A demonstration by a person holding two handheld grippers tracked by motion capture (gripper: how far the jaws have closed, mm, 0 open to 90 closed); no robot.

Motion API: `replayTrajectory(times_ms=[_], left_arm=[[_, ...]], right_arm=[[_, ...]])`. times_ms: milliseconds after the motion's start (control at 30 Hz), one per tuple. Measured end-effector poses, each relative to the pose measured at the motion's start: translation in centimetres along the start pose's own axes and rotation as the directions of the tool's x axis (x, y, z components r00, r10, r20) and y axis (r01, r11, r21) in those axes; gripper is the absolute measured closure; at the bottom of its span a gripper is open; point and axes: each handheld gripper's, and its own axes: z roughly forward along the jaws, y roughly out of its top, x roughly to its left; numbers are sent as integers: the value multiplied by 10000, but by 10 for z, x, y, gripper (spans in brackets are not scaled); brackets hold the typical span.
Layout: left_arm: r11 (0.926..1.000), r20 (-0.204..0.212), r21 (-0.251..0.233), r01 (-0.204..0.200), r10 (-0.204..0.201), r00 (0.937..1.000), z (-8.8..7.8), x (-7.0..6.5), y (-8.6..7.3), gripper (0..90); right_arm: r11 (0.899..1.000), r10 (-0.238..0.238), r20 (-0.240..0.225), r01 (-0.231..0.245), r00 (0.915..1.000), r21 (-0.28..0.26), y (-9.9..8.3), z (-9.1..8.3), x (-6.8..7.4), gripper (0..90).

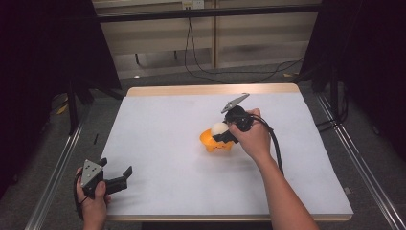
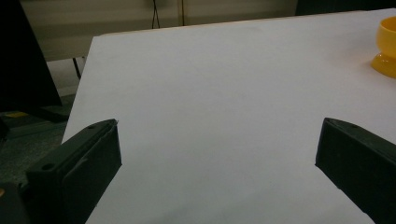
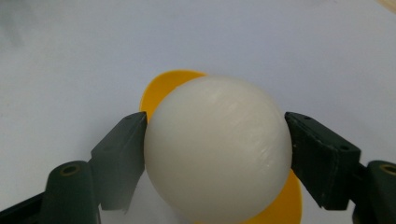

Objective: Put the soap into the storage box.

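Clamped in the right gripper (image 3: 217,140), a smooth white ball (image 3: 217,149) sits over a glossy orange cup (image 1: 215,142); left gripper (image 2: 217,154) gapes.

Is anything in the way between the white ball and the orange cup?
Nothing visible. The right gripper holds the white ball between its jaws, right above the orange cup, with no other thing between them.
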Motion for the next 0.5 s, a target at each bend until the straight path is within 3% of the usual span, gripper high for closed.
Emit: replayTrajectory(times_ms=[500], left_arm=[[10000,9,-1,-3,3,10000,0,0,0,0]], right_arm=[[9998,-186,6,186,9998,79,-1,7,2,238]])
